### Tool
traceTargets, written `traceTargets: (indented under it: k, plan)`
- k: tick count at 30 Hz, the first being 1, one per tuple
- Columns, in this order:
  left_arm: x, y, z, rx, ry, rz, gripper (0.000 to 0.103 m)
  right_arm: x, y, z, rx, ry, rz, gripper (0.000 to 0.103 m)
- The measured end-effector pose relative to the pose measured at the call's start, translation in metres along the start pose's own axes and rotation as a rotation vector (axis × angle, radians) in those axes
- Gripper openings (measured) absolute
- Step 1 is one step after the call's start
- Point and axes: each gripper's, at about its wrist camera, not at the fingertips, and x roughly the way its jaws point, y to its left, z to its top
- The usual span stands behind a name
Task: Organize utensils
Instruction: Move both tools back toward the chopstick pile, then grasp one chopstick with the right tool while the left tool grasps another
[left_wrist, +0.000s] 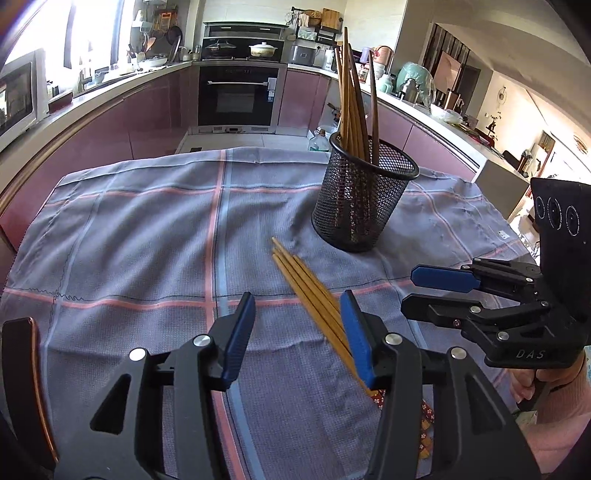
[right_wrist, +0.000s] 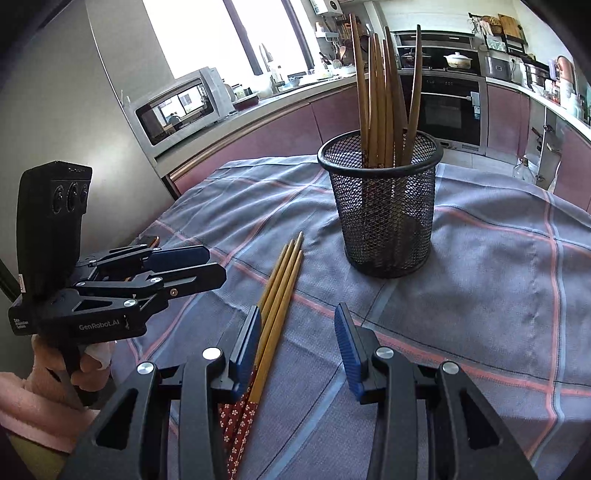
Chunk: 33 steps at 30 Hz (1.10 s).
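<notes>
The loose chopsticks (right_wrist: 279, 284) are lying in a tight bundle of four on the checked cloth (right_wrist: 498, 295) covering the desk, their plain tips pointing toward the mesh holder (right_wrist: 384, 206) and stopping just short of its base, their red patterned ends lying away from the holder, toward the cameras. The mesh holder is standing upright and is already carrying several chopsticks. The right claw (right_wrist: 297, 339) is hovering on the near side of the holder with its jaws released; the bundle is running just inside its left pad, apparently not pinched. The left claw (left_wrist: 297, 332) is also released and gripping nothing, with the bundle passing just beside its right pad. Judging from this, the step in hand is picking the bundle up for the holder. To do it well, one claw should be centring over the bundle before closing, so all four sticks are sitting squarely between the pads rather than skimming one edge. Gripping nearer the patterned ends should be leaving the tips free to tilt down into the holder without knocking it over or snagging the cloth.
</notes>
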Motion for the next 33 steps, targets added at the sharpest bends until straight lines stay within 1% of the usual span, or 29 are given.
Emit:
traceTargets:
  k: [2, 9, 18, 22, 25, 27, 29, 33]
  plan:
    - [0.0, 0.0, -0.002, -0.006, 0.009, -0.004, 0.048, 0.002, 0.001, -0.003, 0.004, 0.006, 0.003, 0.039]
    - [0.003, 0.0, -0.011, 0.0, 0.038, -0.005, 0.048, 0.007, 0.005, -0.009, -0.013, 0.035, -0.028, 0.039]
    - [0.012, -0.003, -0.022, 0.007, 0.072, -0.009, 0.048, 0.018, 0.018, -0.017, -0.075, 0.085, -0.064, 0.038]
    - [0.014, -0.004, -0.021, 0.008, 0.077, -0.01, 0.048, 0.026, 0.021, -0.02, -0.104, 0.111, -0.1, 0.035]
    - [0.016, -0.005, -0.022, 0.013, 0.084, -0.015, 0.048, 0.026, 0.021, -0.021, -0.108, 0.113, -0.099, 0.035]
    - [0.018, -0.007, -0.022, 0.018, 0.091, -0.017, 0.048, 0.027, 0.02, -0.02, -0.115, 0.119, -0.115, 0.032]
    - [0.02, -0.009, -0.022, 0.023, 0.097, -0.018, 0.048, 0.027, 0.018, -0.02, -0.111, 0.128, -0.133, 0.024]
    - [0.029, -0.015, -0.022, 0.037, 0.116, -0.016, 0.048, 0.026, 0.013, -0.02, -0.087, 0.126, -0.117, 0.022]
